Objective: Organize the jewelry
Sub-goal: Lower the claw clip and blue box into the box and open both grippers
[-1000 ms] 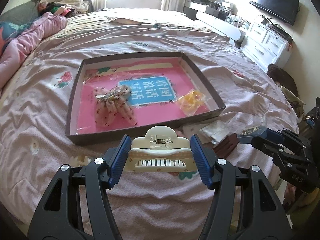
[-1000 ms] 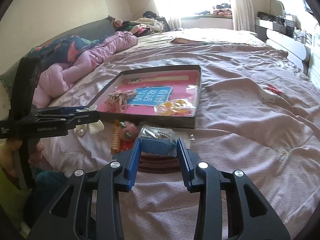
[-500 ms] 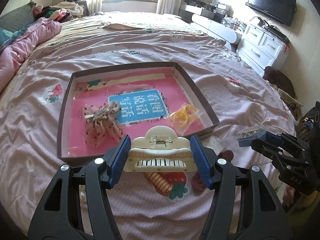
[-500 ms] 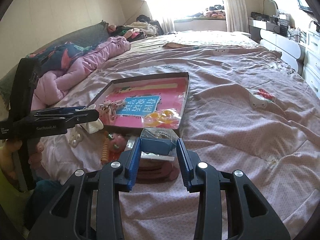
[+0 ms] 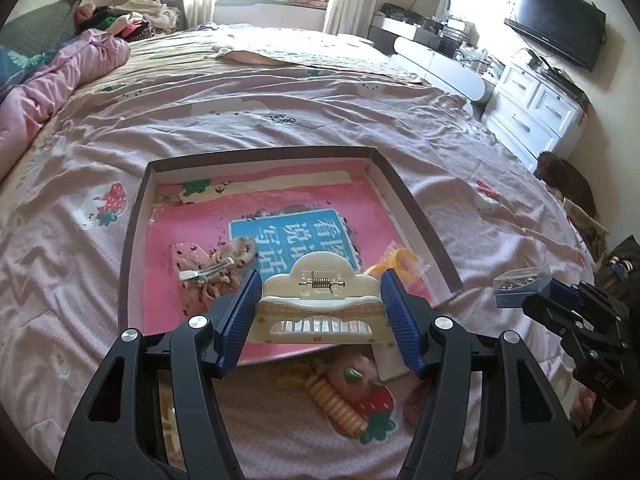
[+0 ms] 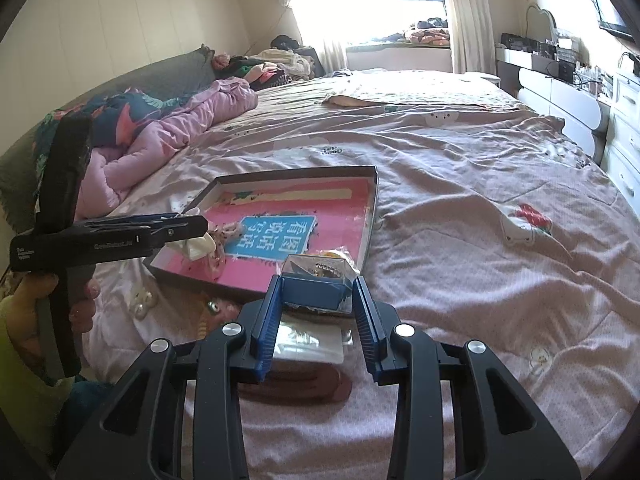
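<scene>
Trouble could come quickly here: the left gripper (image 5: 320,312) is clenched on a cream claw hair clip (image 5: 319,300) by its two ends only, so a bump on the tray's near wall could tip it out short, onto the strawberry-print bedspread (image 5: 304,112). That clip hangs just ahead of the blue pads, spring on top, pearly teeth facing back, over the near edge of the shallow brown tray (image 5: 416,216) with its pink liner. Beyond it in the tray lie a spotted fabric bow clip (image 5: 212,268) and a yellow packet (image 5: 400,262). The right gripper (image 6: 316,300) grips a small blue box with a clear lid (image 6: 316,280), trinkets inside; it hovers at the tray's near corner. Tilt it and the lid may spill them. Below both, a pink strawberry comb (image 5: 344,396) waits on the bedspread.
</scene>
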{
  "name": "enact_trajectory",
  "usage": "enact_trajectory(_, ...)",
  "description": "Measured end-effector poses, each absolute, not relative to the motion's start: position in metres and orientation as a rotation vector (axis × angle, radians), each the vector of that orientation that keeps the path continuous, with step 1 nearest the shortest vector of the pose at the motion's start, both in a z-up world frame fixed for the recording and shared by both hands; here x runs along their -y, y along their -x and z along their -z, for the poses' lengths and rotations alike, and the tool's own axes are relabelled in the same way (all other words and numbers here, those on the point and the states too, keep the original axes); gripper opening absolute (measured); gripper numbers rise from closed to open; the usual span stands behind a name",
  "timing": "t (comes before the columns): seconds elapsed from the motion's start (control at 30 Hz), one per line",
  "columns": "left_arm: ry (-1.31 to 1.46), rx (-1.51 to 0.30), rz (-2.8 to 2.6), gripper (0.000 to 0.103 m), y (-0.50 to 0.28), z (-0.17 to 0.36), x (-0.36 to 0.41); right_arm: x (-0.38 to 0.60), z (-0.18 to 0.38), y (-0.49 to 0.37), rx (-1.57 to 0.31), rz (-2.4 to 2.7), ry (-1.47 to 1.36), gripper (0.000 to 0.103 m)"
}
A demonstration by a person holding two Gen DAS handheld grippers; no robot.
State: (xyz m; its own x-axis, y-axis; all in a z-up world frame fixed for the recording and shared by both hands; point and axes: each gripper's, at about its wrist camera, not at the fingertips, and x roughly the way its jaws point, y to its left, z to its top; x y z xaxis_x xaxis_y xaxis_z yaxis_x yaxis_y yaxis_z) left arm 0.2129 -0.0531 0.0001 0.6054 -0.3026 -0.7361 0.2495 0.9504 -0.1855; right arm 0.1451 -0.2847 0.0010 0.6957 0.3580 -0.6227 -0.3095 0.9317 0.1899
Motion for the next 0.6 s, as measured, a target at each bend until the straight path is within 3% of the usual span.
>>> enact_trajectory(0.6, 0.09, -0.879, 0.306, 0.053, -0.237, 0.025, 0.046, 0.267, 0.001, -0.209, -0.718, -0.385, -0.088, 0.033)
